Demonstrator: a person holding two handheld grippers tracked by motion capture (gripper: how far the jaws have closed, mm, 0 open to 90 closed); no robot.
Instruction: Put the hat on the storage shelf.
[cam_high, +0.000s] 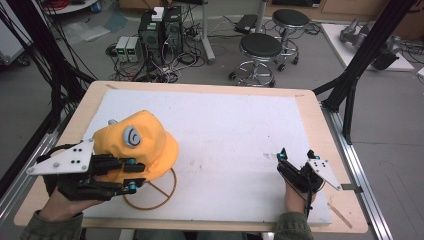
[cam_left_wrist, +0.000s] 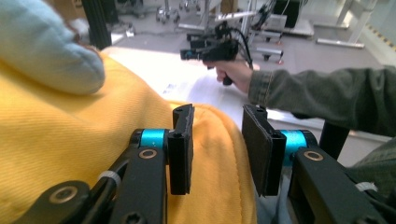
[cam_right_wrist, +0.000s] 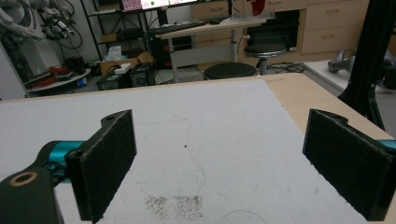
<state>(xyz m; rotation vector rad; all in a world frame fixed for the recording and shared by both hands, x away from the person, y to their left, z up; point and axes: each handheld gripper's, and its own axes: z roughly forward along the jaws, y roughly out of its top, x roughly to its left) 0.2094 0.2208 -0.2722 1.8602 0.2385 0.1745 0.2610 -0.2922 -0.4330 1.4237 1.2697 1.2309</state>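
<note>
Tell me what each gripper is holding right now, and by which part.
Nothing is held. The left gripper has its jaws parted around the brim edge of the yellow cap, pads not pressing it. The right gripper is open over the bare white mat.

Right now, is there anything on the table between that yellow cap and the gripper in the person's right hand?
No. In the high view, just bare white mat separates the yellow cap from the right gripper.

Table, white mat, yellow cap
</note>
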